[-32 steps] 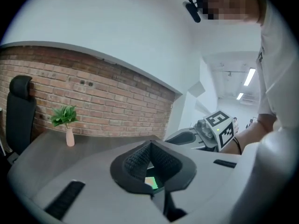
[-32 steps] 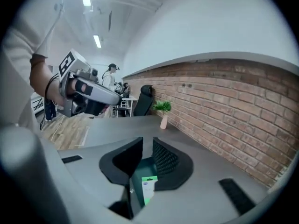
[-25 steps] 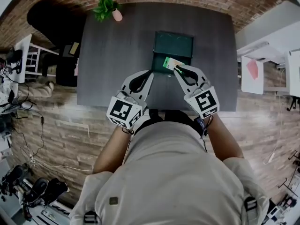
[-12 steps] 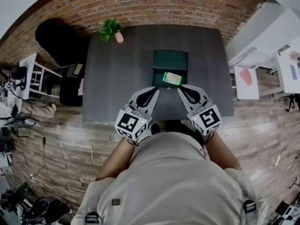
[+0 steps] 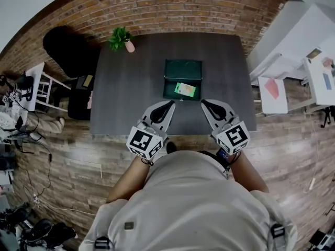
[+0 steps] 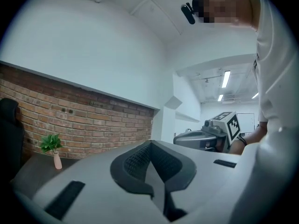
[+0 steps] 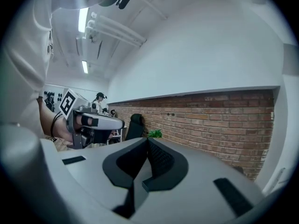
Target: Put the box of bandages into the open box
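Note:
In the head view the dark green open box (image 5: 183,69) sits mid-table. The green-and-white box of bandages (image 5: 185,90) lies inside its near half, touched by neither gripper. My left gripper (image 5: 170,104) and right gripper (image 5: 204,103) hover over the table's near edge, short of the open box, both shut with nothing between the jaws. In the left gripper view the left gripper (image 6: 149,146) points level over the table, with the right gripper (image 6: 219,133) seen beside it. The right gripper view shows the right gripper (image 7: 148,141) shut and the left gripper (image 7: 96,124) to its left.
A potted plant (image 5: 120,37) stands at the far left corner of the dark table (image 5: 125,88). A black chair (image 5: 65,46) is at the table's left, white tables (image 5: 309,61) at the right. A brick wall (image 5: 172,7) runs behind.
The right gripper let go of the box of bandages, which now lies in the open box. Its jaws closed, and both grippers drew back toward the person.

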The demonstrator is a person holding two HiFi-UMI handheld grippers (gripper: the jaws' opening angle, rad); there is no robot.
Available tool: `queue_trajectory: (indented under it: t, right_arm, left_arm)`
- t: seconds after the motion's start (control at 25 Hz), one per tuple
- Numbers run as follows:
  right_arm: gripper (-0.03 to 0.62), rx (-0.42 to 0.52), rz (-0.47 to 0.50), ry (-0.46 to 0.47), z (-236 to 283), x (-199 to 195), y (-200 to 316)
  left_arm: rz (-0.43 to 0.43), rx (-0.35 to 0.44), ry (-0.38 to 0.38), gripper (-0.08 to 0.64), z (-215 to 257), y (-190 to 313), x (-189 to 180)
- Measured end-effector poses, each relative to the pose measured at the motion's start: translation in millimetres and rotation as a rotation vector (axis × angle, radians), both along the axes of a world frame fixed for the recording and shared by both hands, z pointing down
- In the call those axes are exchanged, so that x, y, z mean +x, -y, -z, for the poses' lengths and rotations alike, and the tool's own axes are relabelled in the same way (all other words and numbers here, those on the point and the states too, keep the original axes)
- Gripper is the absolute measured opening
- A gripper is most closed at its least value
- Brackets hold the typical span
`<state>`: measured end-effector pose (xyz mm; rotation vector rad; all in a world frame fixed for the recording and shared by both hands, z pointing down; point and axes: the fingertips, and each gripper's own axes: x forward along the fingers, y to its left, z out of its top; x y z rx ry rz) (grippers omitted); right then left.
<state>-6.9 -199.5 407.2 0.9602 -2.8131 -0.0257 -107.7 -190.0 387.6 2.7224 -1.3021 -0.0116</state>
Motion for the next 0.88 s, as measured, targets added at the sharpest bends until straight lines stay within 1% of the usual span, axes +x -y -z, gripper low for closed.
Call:
queue_trajectory:
  t: [0.16, 0.36, 0.52, 0.68, 0.8, 0.88]
  right_arm:
    - [0.021, 0.013, 0.033, 0.012, 6.2, 37.0, -12.0]
    - [0.021, 0.005, 0.077, 0.024, 6.0, 84.6, -34.1]
    - [0.021, -0.009, 0.109, 0.036, 0.6, 121.6, -55.0]
    - [0.021, -0.022, 0.131, 0.043, -7.9, 147.8, -70.8]
    - [0.021, -0.04, 0.128, 0.049, -14.2, 161.5, -76.3]
    - [0.021, -0.035, 0.132, 0.048, -15.9, 165.9, -83.8]
  left_arm:
    - [0.024, -0.001, 0.006, 0.015, 3.3, -13.5, 39.5]
    - [0.052, -0.011, 0.008, 0.015, 3.7, -36.7, 90.3]
    - [0.099, 0.011, 0.0, 0.015, 8.9, -64.7, 121.2]
    - [0.126, -0.003, 0.038, 0.015, 5.4, -86.2, 139.2]
    - [0.146, -0.018, 0.045, 0.015, 2.5, -97.3, 143.8]
    - [0.151, -0.02, 0.052, 0.015, 1.3, -106.8, 145.5]
